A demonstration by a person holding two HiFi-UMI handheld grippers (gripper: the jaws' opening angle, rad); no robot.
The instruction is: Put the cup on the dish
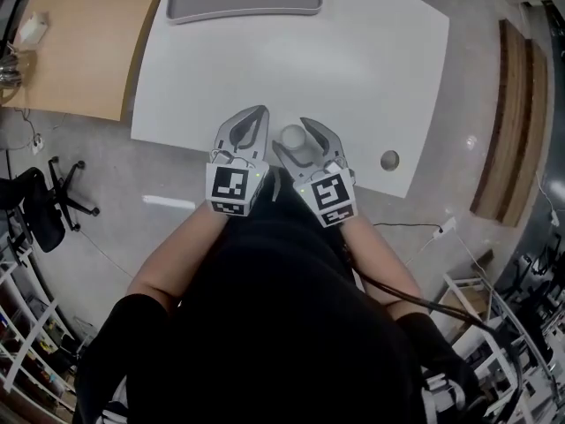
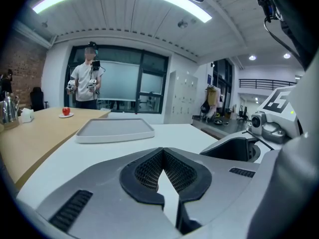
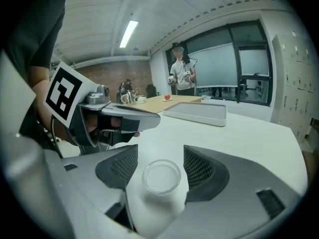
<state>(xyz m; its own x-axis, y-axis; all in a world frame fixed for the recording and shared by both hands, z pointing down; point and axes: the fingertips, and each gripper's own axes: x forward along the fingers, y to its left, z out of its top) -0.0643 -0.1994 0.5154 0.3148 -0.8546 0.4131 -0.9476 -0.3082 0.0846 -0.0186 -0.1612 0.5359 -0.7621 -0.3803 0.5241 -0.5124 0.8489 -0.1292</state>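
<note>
Translucent whitish plastic: cup (image 3: 160,177), standing upright with its mouth up, near the front edge of the white table (image 1: 371,60).

- Handling: looking light and thin-walled, probably flexing under a hard squeeze and tipping at a careless nudge. Likely smooth and a little slippery. Appearing empty.
- Hold: probably best pinched across the middle of the wall, below the rim, with gentle pressure and kept upright.
- Right gripper (image 3: 160,156): straddling the cup with jaws spread wide. Mesh pads (image 3: 122,166) standing clear of the wall on both sides, gripping nothing.
- Left gripper (image 2: 162,156): hovering just beside the right one with jaws pressed together at the tips, pinching nothing.
- Destination: grey tray (image 1: 243,14), presumably serving as the dish. Lying flat and shallow-rimmed at the far end of the same table, well apart from the cup, holding nothing visible.
- Surface: smooth, matt, level and mostly bare between cup and tray, so offering an open path. Showing a round cable port (image 1: 389,159) near the front right corner.
- Room: adjoining a wooden table (image 1: 79,42) on the left, carrying a red apple (image 2: 66,111) on a small plate. Showing a person (image 2: 87,81) standing far back by dark windows, a brick wall and strip lights overhead.
</note>
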